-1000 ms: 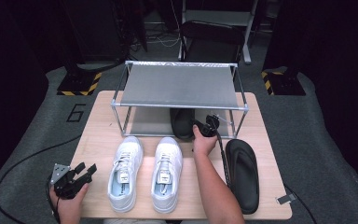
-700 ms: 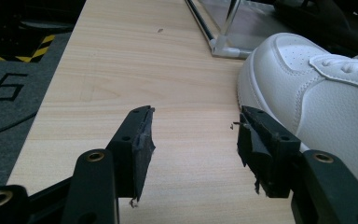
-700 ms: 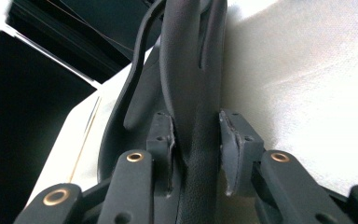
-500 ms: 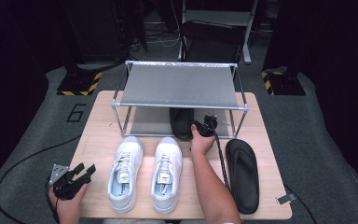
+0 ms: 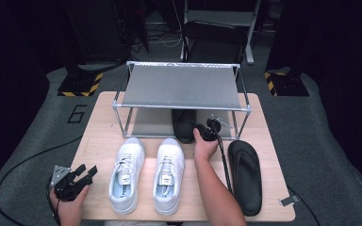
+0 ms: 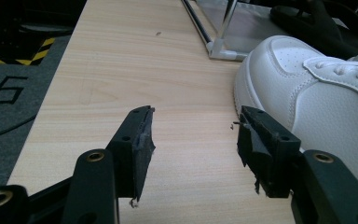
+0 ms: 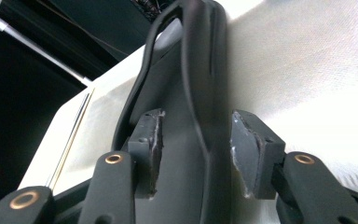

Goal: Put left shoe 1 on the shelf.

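Black slide sandal (image 5: 184,125), sole down, heel outward, on the rack's lower shelf (image 5: 148,123), right part.

black two-jaw left gripper (image 6: 193,144) with brass-ringed screw holes, worn grey pads (image 6: 145,140), trailing black cable.

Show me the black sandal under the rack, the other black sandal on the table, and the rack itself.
Sandal under rack (image 5: 184,127), high view, on its footbed near the heel.
Sandal on table (image 5: 245,176), high view, on the middle of its footbed.
Rack (image 5: 181,87), high view, on its grey top shelf.
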{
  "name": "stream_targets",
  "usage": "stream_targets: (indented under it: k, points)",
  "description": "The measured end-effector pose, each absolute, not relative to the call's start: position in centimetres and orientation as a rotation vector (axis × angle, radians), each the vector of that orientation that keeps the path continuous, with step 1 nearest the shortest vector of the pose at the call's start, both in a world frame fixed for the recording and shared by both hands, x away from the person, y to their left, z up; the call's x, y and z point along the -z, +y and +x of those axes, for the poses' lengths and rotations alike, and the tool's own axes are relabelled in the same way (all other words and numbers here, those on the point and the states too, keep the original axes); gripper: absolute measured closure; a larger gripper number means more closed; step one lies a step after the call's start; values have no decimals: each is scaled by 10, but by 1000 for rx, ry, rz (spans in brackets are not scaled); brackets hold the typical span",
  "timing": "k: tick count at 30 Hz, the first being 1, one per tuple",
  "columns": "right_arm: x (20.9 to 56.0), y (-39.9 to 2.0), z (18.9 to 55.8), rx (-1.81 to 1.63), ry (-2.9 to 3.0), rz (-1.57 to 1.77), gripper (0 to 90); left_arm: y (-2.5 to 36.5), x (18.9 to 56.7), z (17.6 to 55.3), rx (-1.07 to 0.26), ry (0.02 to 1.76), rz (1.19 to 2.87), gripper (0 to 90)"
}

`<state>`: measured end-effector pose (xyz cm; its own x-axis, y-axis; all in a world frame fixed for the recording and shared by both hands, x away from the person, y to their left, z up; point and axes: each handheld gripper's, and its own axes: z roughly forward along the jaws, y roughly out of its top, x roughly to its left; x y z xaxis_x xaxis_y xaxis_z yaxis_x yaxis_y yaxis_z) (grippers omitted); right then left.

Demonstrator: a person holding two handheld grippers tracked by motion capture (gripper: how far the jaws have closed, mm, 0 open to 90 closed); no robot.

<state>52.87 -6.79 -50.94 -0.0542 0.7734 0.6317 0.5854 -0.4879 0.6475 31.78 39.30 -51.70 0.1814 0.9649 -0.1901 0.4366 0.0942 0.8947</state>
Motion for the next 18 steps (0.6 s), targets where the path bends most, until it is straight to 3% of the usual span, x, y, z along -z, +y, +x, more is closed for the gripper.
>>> stream_targets:
  k: [8, 13, 18]
  points:
    - [497, -76, 485, -1491, 1575, 1954, 511, 390, 515, 319, -676, 1383, 1517, 458]
    - [495, -79, 456, -1558, 1633, 1898, 570, 386, 513, 321, -673, 1365, 1533, 461]
    - [487, -82, 421, -1579, 1684, 1784, 569, 385, 512, 321, -675, 1365, 1535, 461]
